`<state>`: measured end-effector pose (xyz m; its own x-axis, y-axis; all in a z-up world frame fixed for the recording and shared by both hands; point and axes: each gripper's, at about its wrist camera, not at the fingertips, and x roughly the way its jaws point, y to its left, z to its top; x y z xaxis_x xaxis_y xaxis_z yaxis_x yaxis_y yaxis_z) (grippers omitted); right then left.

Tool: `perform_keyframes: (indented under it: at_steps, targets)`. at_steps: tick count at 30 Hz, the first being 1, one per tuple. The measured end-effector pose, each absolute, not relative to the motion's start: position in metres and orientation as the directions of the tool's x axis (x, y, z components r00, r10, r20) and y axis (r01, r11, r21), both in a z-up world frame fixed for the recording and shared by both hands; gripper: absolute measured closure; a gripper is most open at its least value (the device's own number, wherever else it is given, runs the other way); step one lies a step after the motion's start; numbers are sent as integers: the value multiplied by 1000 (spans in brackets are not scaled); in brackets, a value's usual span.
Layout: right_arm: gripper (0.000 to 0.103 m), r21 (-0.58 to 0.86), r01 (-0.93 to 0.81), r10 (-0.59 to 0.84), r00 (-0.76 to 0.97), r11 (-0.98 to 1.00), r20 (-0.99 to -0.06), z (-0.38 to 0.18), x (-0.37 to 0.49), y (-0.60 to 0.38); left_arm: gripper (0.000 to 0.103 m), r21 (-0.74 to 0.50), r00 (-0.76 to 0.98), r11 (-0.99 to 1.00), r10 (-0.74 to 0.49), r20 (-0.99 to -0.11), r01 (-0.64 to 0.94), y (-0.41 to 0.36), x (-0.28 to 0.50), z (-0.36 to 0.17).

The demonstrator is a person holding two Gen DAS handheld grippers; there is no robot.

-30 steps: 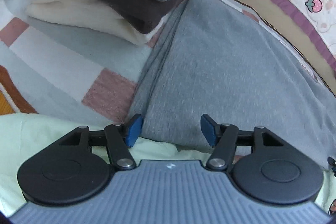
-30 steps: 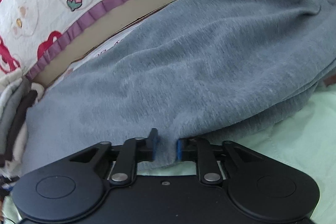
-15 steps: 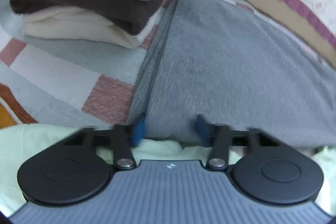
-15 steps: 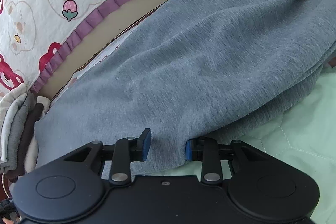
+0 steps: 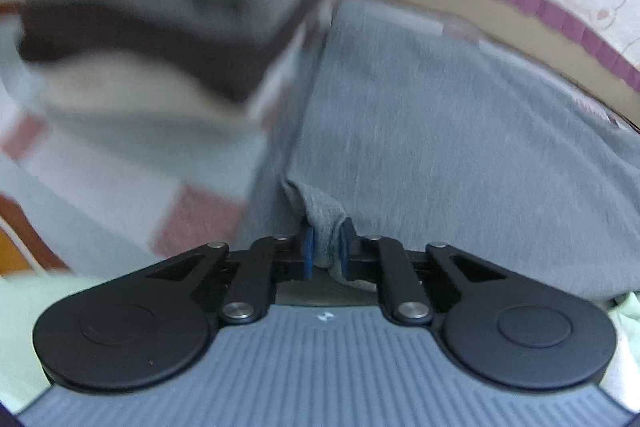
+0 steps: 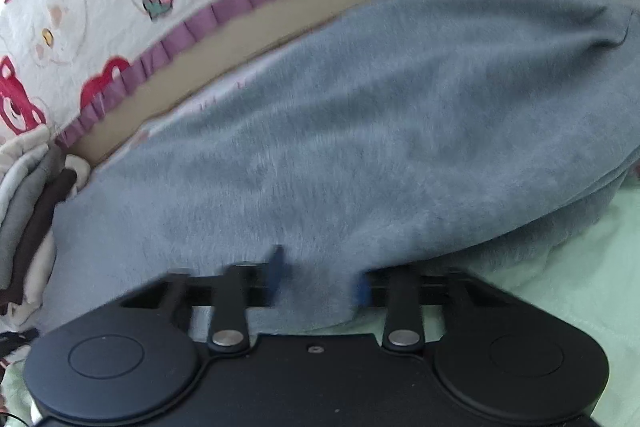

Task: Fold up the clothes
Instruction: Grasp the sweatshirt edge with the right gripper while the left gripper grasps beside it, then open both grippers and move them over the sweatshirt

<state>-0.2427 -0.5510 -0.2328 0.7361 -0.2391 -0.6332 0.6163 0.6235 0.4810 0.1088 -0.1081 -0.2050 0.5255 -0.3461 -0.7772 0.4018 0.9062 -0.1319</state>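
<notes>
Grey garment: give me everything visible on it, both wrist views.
The grey garment is a soft, fleecy-looking knit, spread wide and lying mostly flat with layered folds at its right side. It rests on the pale green quilt, its far edge near the cartoon-print bedding, its left end beside the folded stack. The left claw is shut on a bunched pinch of its near edge; the right claw is open, straddling the hem.

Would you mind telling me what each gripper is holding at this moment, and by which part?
The left gripper pinches the near edge of the grey garment. The right gripper is open, cloth between its jaws, gripping nothing.
</notes>
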Motion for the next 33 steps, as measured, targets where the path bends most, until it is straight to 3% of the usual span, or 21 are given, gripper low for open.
perform_keyframes:
  at_steps: [2, 10, 14, 17, 19, 21, 23, 25, 29, 31, 33]
  targets:
    - [93, 501, 591, -248, 767, 632, -592, -228, -250, -551, 92, -122, 534, 916, -326, -780, 381, -106, 109, -206]
    - [92, 428, 613, -245, 719, 664, -650, -248, -245, -542, 91, -77, 558, 946, -251, -791, 316, -98, 111, -213]
    - [89, 433, 619, -241, 714, 655, -657, -245, -243, -544, 91, 4, 621, 929, -245, -744, 371, -108, 102, -197]
    - [88, 415, 625, -237, 699, 662, -674, -244, -241, -542, 89, 18, 595, 933, -214, -775, 359, -107, 105, -205]
    - [85, 391, 625, -212, 673, 675, -709, -239, -241, -542, 81, 27, 573, 940, -185, -799, 341, -106, 107, -209]
    - [80, 362, 622, -176, 634, 694, -753, -232, -243, -543, 80, 131, 606, 923, -125, -785, 361, -108, 100, -199]
    - [63, 332, 616, -140, 590, 714, -795, -225, -244, -545, 80, 279, 667, 887, -43, -744, 369, -113, 91, -183]
    - [61, 308, 600, -142, 585, 738, -799, -211, -247, -552, 80, 363, 700, 848, -14, -714, 387, -118, 85, -167]
    - [61, 260, 557, -183, 617, 789, -765, -177, -255, -573, 77, 246, 651, 815, -199, -733, 525, -144, 75, -133]
    - [59, 234, 535, -202, 634, 812, -747, -160, -259, -583, 70, 166, 602, 783, -305, -738, 599, -174, 71, -123]
    - [58, 133, 523, -271, 623, 842, -733, -144, -248, -603, 68, 103, 547, 732, -400, -735, 674, -213, 69, -118]
